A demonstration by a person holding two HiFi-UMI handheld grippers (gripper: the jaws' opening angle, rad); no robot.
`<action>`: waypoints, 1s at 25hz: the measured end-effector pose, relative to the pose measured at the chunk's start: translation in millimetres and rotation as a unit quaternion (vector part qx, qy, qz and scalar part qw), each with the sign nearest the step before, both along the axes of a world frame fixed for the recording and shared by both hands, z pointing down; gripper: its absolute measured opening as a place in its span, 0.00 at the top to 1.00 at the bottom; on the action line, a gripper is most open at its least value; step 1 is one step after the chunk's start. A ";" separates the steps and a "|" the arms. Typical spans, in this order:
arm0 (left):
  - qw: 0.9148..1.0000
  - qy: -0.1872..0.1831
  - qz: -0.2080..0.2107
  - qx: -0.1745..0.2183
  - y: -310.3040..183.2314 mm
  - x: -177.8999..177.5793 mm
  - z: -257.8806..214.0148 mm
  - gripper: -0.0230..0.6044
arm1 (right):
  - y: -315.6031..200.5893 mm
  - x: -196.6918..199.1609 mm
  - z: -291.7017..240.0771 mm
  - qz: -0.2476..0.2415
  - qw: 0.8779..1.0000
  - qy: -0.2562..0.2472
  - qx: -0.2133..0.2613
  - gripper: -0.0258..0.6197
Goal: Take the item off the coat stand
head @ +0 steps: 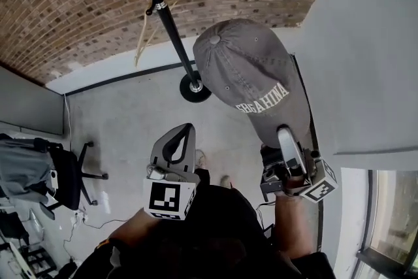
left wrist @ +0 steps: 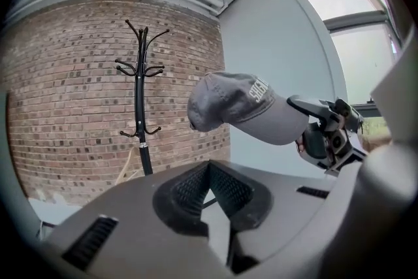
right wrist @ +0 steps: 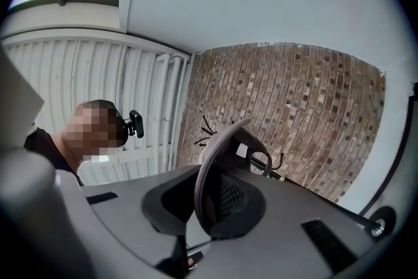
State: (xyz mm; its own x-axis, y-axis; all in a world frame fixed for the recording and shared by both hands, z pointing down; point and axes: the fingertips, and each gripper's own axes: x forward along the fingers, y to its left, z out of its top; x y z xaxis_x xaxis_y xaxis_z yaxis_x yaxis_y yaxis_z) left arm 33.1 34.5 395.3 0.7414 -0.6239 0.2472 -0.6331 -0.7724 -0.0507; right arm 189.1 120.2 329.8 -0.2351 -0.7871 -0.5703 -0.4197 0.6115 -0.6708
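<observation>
As right claw [head: 286, 138] grips cap [head: 256, 85], crown [head: 225, 52] faces stand [head: 167, 17].

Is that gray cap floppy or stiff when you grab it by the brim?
Probably a bit of both. The cap holds a rounded dome while the right hand-held gripper pinches only its brim, so the brim seems stiff. It looks like soft cloth, so it is likely light and not breakable.
</observation>
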 end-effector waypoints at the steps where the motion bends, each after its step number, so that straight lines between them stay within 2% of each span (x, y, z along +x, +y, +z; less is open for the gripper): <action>1: 1.000 -0.006 -0.006 -0.001 9.6 -1.5 2.1 0.92 | 7.4 0.3 2.5 -0.003 1.000 0.000 -0.001 0.91; 7: 0.999 -0.019 -0.036 0.002 46.7 -19.7 7.2 0.92 | 37.3 -9.9 18.5 -0.014 1.000 -0.004 -0.019 0.91; 10: 0.999 -0.011 -0.048 0.007 51.3 -30.6 2.4 0.92 | 42.7 -22.9 18.5 -0.022 0.999 0.008 -0.029 0.91; 21: 0.997 0.004 -0.069 -0.018 55.2 -85.6 13.7 0.92 | 44.2 -81.4 27.5 -0.017 0.996 0.041 -0.073 0.91; 25: 0.997 0.012 -0.069 -0.016 53.7 -98.0 9.9 0.92 | 42.5 -100.2 28.4 -0.013 0.994 0.062 -0.087 0.91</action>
State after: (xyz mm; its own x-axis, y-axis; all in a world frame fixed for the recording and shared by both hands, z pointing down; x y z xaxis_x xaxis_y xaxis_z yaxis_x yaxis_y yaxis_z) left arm -64.9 88.2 405.2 0.6552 -0.7122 0.2519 -0.7340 -0.6791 -0.0108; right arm 88.8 162.8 358.2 -0.3158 -0.8638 -0.3926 -0.4911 0.5028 -0.7113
